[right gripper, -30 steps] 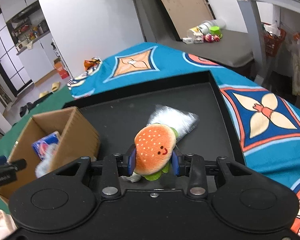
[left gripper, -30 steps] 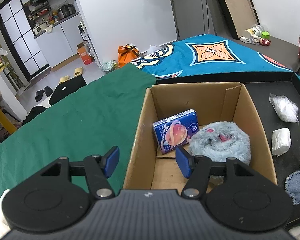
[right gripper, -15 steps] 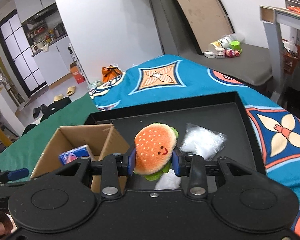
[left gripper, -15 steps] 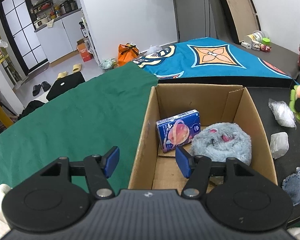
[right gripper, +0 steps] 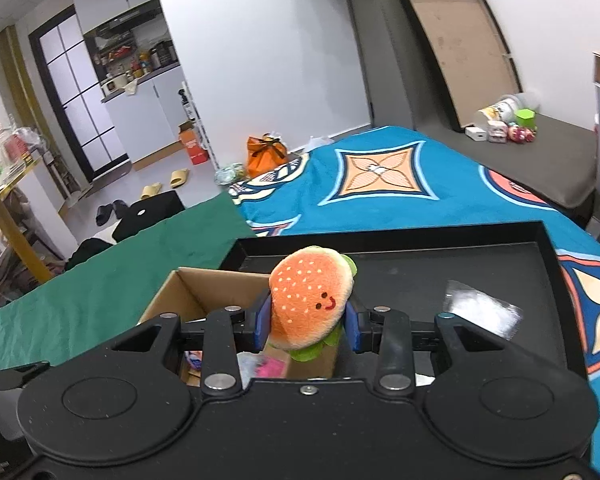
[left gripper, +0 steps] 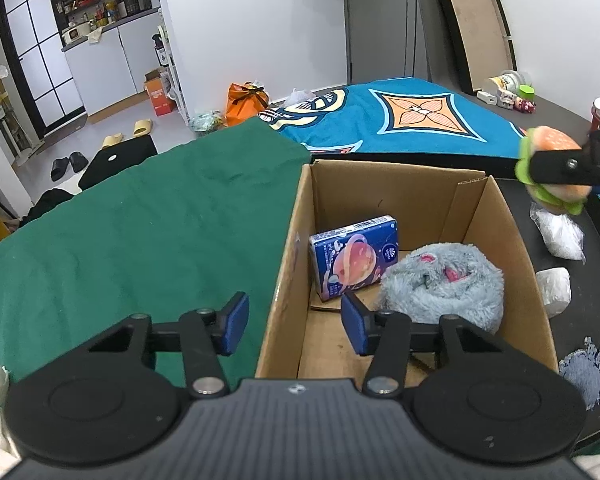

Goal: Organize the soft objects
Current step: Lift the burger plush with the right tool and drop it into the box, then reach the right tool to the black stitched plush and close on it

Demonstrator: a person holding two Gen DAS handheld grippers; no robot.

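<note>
- The burger plush [right gripper: 310,302] sits squeezed between the blue pads of the right gripper [right gripper: 306,326], bun face towards the camera, green felt poking out below; the jaws are clenched on it.
- From the left wrist view the same plush hangs in the air at the right edge, above the black tray [left gripper: 592,280] and just beyond the far right corner of the cardboard box [left gripper: 288,256].
- The box stands open-topped, its left side on the green cloth [left gripper: 140,224] and its right side against the tray.
- Inside the box lie a blue tissue pack [left gripper: 354,262], leaning near the left wall, and a grey fluffy plush [left gripper: 444,288] with pink showing in its folds, touching the pack's lower right corner.
- The left gripper [left gripper: 294,322] straddles the box's near left wall, one pad outside over the cloth and one inside; its jaws are closing, with the wall between them but the pads apart from it.
- On the tray lie two clear plastic bags [left gripper: 558,232], and a blue-grey scrap of fabric [left gripper: 584,368], perhaps denim, though it is cut off at the edge.
- Beyond the tray spreads a teal patterned blanket [right gripper: 384,184].
</note>
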